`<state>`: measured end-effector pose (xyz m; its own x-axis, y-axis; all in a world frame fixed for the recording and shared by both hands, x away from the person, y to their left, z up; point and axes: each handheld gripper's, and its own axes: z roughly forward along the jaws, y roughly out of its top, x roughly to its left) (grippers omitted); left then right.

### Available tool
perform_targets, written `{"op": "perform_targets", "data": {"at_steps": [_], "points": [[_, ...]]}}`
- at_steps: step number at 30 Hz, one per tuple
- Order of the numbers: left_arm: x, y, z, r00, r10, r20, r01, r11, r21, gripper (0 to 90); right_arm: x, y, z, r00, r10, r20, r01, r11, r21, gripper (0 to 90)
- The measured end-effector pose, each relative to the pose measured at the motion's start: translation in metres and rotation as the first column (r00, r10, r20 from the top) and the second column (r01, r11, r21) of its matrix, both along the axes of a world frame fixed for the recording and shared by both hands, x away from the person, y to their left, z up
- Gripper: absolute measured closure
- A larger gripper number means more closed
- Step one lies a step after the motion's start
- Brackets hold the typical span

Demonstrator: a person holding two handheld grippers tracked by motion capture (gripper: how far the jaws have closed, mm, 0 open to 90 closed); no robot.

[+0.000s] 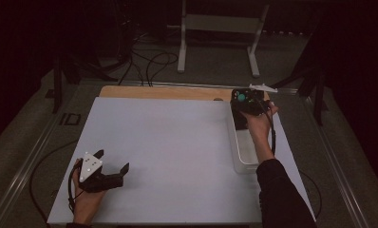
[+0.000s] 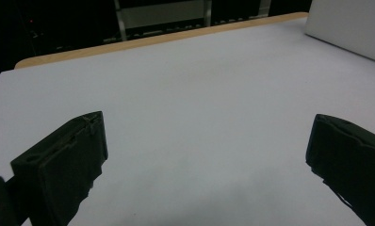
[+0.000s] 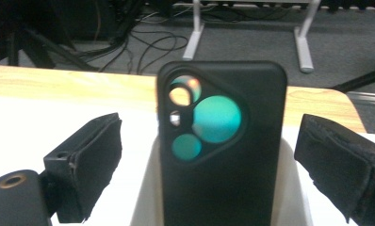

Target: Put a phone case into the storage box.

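Left gripper (image 1: 112, 164) rests low on the white sheet (image 1: 177, 152) at the near left corner, jaws wide apart with nothing between them; it looks parked clear of the work. At far right, the right gripper (image 1: 248, 100) hangs over the far end of the white bin (image 1: 238, 159), jaws spread with a gap on each side of the phone (image 3: 222, 141). The phone stands upright in the bin, camera side toward the gripper, likely propped there so the jaws can take it by its edges.
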<state>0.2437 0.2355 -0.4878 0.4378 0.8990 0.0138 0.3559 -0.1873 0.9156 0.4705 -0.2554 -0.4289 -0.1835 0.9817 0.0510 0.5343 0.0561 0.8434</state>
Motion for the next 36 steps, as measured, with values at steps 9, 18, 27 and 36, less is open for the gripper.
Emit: {"op": "perform_targets", "data": {"at_steps": [9,18,27,36], "points": [[0.001,-0.001,0.000,1.0000,-0.004,-0.005,0.004,1.0000,0.005,0.1,-0.019,0.005,0.000,0.9965,0.083,-0.012,-0.083,0.996,0.011,8.1],[0.001,-0.001,0.000,0.9999,-0.009,-0.011,0.009,0.9999,0.007,0.1,-0.044,0.014,0.003,0.9868,0.161,-0.015,-0.161,0.987,0.004,8.1],[0.001,-0.002,0.000,0.9997,-0.018,-0.014,0.018,0.9998,0.003,0.1,-0.080,0.015,0.004,0.9745,0.222,0.033,-0.222,0.975,-0.004,8.4],[0.000,0.000,0.003,0.9992,-0.037,-0.016,0.037,0.9992,-0.014,0.1,-0.120,0.018,-0.001,0.9505,0.303,0.068,-0.302,0.953,-0.031,8.4]]}}
